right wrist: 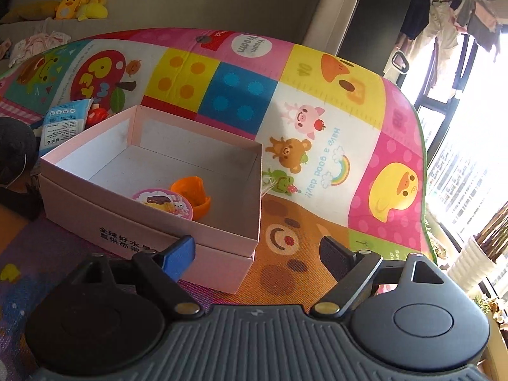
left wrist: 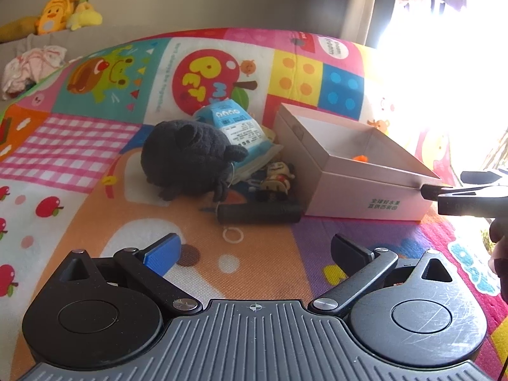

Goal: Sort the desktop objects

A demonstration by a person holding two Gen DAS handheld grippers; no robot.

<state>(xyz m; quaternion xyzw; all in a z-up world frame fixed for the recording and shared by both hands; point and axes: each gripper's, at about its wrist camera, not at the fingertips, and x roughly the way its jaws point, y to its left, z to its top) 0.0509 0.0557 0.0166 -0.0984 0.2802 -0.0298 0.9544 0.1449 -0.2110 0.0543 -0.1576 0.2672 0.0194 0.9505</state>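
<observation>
An open pink box (right wrist: 152,222) sits on the colourful play mat (right wrist: 317,146). Inside it lie an orange capsule half (right wrist: 193,195) and a round pink picture disc (right wrist: 163,204). My right gripper (right wrist: 257,254) hovers open just before the box's near corner, with nothing gripped. It also shows in the left wrist view as the right gripper (left wrist: 454,184), beside the box (left wrist: 358,190). Left of the box lie a dark plush (left wrist: 187,158), a blue-white packet (left wrist: 235,123), a small figurine (left wrist: 277,179) and a black cylinder (left wrist: 258,212). My left gripper (left wrist: 257,247) is open and empty, short of the cylinder.
Yellow stuffed toys (left wrist: 63,12) and a heap of cloth (left wrist: 31,66) lie on the sofa behind the mat. A small red item (right wrist: 98,116) sits behind the box by the packet (right wrist: 63,120). Bright windows glare at the right, and the mat's edge drops off there.
</observation>
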